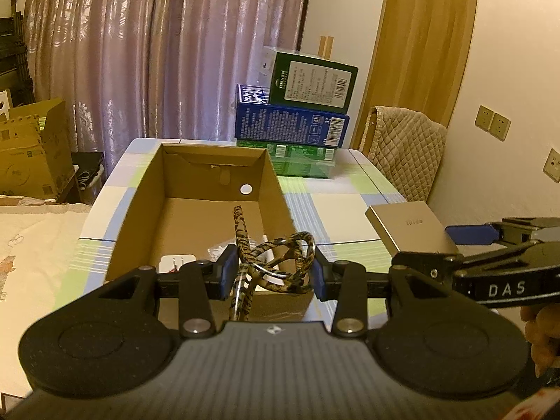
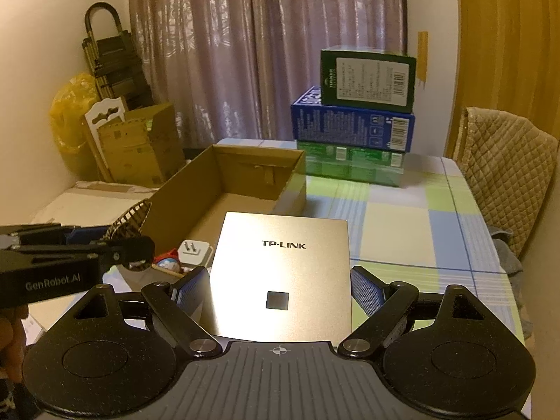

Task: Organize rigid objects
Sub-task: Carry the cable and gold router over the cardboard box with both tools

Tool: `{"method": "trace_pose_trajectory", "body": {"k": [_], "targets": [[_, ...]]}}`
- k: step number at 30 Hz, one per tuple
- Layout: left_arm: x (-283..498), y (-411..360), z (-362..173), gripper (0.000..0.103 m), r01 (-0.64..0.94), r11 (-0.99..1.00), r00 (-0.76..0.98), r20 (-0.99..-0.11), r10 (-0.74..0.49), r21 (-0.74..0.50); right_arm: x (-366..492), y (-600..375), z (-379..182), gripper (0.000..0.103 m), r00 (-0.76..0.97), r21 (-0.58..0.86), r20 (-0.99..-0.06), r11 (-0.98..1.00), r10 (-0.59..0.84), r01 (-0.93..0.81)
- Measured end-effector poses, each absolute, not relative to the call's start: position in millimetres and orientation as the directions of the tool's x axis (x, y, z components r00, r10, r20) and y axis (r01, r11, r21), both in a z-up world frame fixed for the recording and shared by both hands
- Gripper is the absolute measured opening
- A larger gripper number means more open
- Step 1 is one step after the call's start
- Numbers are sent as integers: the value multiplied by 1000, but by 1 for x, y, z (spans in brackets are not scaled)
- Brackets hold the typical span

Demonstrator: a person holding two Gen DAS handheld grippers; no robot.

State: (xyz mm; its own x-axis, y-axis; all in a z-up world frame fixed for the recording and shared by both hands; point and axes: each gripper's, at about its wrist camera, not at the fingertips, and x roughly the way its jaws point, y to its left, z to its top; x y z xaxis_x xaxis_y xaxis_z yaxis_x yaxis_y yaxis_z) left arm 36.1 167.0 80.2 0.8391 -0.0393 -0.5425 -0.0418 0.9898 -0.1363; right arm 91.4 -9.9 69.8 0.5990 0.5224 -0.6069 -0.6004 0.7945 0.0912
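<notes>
Two grippers over checked tablecloth point(image 2: 402, 231) | left gripper point(image 1: 271, 273) clamps tiger-striped looped cable point(image 1: 280, 259) | right gripper point(image 2: 280, 288) grips flat gold TP-LINK box point(image 2: 283, 266) | open brown cardboard box point(image 1: 196, 175)

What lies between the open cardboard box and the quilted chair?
The stack of boxes at the table's far edge, then bare checked cloth. The right wrist view shows it between the cardboard box and chair.

"TP-LINK" on the gold box point(image 2: 283, 273); "GenRobot.AI" on the left gripper point(image 2: 105, 241).
</notes>
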Motion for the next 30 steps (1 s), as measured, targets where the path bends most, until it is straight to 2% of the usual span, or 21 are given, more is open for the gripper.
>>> {"method": "trace_pose_trajectory", "body": {"k": [16,30], "targets": [[56,223,86,37,-55,992,818,-575,-21,-114,107,32,57,84,557,105,-630,770,541,-630],[105,272,72,37,-32,994,776,-629,-43,-108,157,83,41,84,508,156,-656,759,558,-632]]}}
